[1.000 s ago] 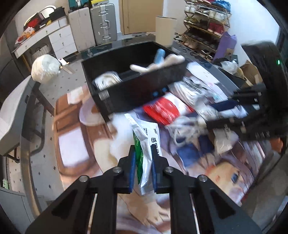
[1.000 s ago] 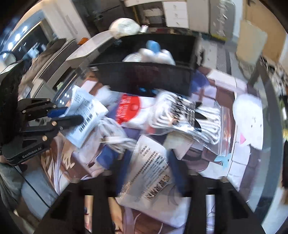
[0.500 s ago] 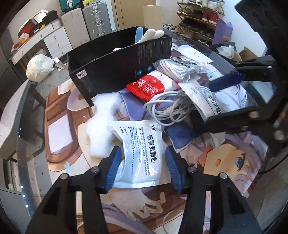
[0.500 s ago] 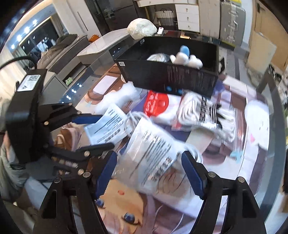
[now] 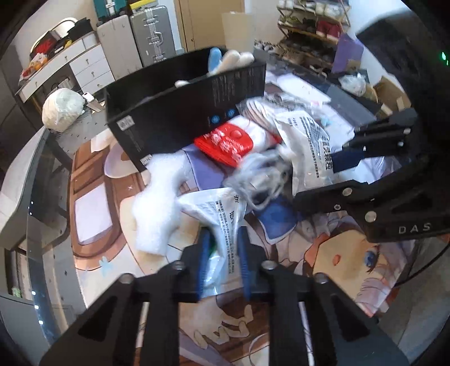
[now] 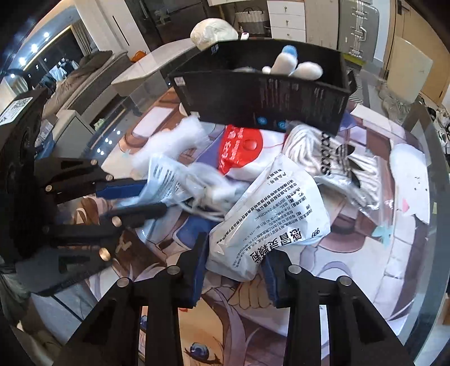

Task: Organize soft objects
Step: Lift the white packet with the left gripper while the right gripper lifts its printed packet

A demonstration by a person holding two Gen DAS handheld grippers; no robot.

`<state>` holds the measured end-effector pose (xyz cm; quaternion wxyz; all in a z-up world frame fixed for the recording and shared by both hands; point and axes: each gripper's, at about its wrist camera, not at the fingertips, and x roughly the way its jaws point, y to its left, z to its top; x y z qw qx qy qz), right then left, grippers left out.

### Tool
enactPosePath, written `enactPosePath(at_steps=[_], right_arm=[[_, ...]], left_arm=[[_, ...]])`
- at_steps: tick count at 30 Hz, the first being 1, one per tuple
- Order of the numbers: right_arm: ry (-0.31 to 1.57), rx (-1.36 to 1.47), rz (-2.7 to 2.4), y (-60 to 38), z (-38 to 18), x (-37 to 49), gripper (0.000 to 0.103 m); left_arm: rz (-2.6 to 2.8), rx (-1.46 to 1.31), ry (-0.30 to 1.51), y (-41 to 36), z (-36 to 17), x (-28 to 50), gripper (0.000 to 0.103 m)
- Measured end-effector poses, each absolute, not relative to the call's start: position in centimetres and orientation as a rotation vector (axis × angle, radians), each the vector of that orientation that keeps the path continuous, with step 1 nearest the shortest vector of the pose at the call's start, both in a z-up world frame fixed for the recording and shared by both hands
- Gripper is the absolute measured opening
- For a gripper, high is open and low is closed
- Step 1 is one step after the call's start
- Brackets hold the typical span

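Observation:
My left gripper (image 5: 223, 247) is shut on a white medicine pouch (image 5: 222, 214) with green print, lifted off the mat; it also shows in the right wrist view (image 6: 163, 180). My right gripper (image 6: 234, 264) is shut on a second white pouch (image 6: 272, 214) with black Chinese text, also seen in the left wrist view (image 5: 312, 143). The black box (image 5: 185, 112) stands behind, holding white and blue soft items (image 6: 292, 64). Between lie a white foam piece (image 5: 157, 202), a red-and-white pack (image 5: 227, 143), a tangled white cable (image 5: 261, 177) and a bagged striped garment (image 6: 334, 157).
Everything lies on an anime-print mat (image 5: 337, 259) over a glass table (image 6: 433, 174). A white knotted bag (image 5: 63, 108) sits beyond the box. Suitcases (image 5: 152, 31), drawers and a shoe rack (image 5: 315, 25) stand at the back.
Half a second ago both grippers were open around their pouches. Now both have closed on them and the pouches are crumpled and raised.

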<state>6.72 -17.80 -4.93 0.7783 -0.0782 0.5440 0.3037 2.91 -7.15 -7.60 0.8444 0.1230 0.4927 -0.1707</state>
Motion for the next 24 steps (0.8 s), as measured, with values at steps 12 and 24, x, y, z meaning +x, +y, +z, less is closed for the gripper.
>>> enactPosePath(at_steps=[12,24], right_arm=[[1.061,-0.182,0.675,-19.1,-1.6,6.2,0.028],[0.915,-0.215,0.685,-18.4,0.7,5.1,0.028]], left_arm=[[-0.333,0.19,0.921,-5.0,-4.2,2.4,0.01],[-0.313,0.158,0.824,-4.0,-2.3,2.6,0.01]])
